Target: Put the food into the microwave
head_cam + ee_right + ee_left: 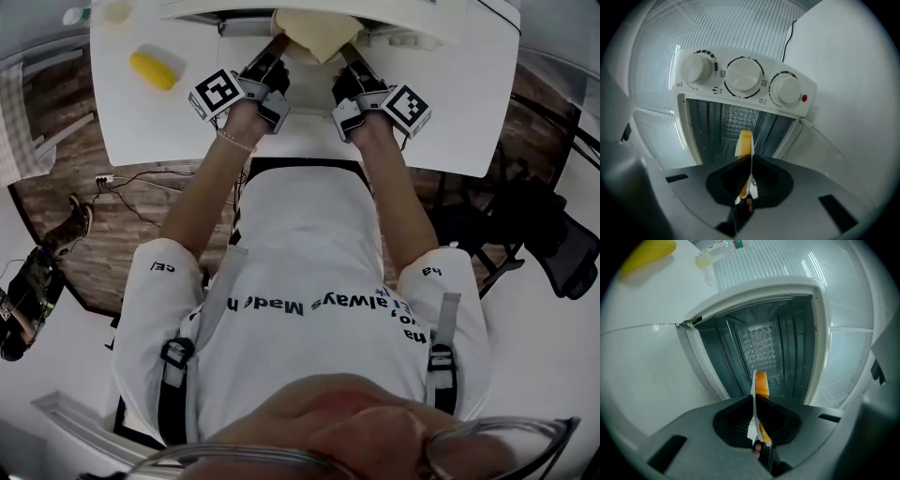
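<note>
A white plate (314, 36) with pale yellow food on it hangs at the mouth of the open microwave (375, 7). My left gripper (278, 47) is shut on the plate's left rim and my right gripper (348, 53) on its right rim. In the left gripper view the plate (753, 397) shows edge-on between the jaws of the left gripper (757, 401), with the orange food (761, 383) in front of the grey cavity (764, 343). The right gripper view shows the right gripper (749, 171), the food (744, 140) and the cavity (733, 119) under three knobs (744, 75).
The microwave's door (309, 89) lies open and flat on the white table (150, 122) under the grippers. A yellow object (155, 68) lies at the table's left, with a clear bottle (717, 251) beyond it. Chairs (553, 244) stand at the right on the floor.
</note>
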The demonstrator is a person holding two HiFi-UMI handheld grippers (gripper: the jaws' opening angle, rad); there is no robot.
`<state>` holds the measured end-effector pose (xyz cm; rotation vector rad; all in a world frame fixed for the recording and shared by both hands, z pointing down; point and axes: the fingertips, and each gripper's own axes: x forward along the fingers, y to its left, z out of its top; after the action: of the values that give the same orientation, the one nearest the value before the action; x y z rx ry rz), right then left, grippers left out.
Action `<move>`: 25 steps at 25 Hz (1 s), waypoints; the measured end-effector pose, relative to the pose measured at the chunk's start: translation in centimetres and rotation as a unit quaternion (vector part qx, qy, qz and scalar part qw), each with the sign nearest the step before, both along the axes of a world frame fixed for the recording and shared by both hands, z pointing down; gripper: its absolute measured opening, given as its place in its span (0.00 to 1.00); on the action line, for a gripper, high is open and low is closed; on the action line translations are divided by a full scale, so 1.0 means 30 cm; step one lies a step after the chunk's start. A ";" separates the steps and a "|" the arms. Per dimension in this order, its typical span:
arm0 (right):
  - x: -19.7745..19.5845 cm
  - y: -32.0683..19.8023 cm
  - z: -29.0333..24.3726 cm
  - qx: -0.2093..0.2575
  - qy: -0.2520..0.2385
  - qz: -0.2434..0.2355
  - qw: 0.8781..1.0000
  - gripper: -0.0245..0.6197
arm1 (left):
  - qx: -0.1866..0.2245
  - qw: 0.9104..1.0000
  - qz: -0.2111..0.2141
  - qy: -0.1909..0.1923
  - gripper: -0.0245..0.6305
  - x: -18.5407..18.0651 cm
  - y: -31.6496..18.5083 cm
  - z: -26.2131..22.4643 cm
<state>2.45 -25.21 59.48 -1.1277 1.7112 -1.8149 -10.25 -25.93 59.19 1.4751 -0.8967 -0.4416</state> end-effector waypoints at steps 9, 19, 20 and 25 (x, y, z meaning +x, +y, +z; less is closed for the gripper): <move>0.004 -0.007 0.032 0.004 -0.005 0.016 1.000 0.07 | 0.006 1.000 -0.002 -0.013 0.07 0.004 -0.015 0.033; 0.012 -0.088 0.037 -0.001 -0.003 0.057 0.998 0.07 | 0.020 1.000 0.003 -0.009 0.09 0.025 -0.033 0.015; 0.010 -0.097 0.040 -0.003 -0.005 0.058 0.998 0.07 | 0.016 1.000 0.003 -0.008 0.09 0.029 -0.033 0.022; 0.007 -0.113 0.045 -0.002 -0.015 0.063 0.998 0.07 | 0.000 1.000 -0.010 0.004 0.08 0.039 -0.037 0.030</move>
<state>2.66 -28.60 60.82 -1.1765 1.5821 -1.7506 -9.09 -27.04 60.10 1.4639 -0.9063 -0.4625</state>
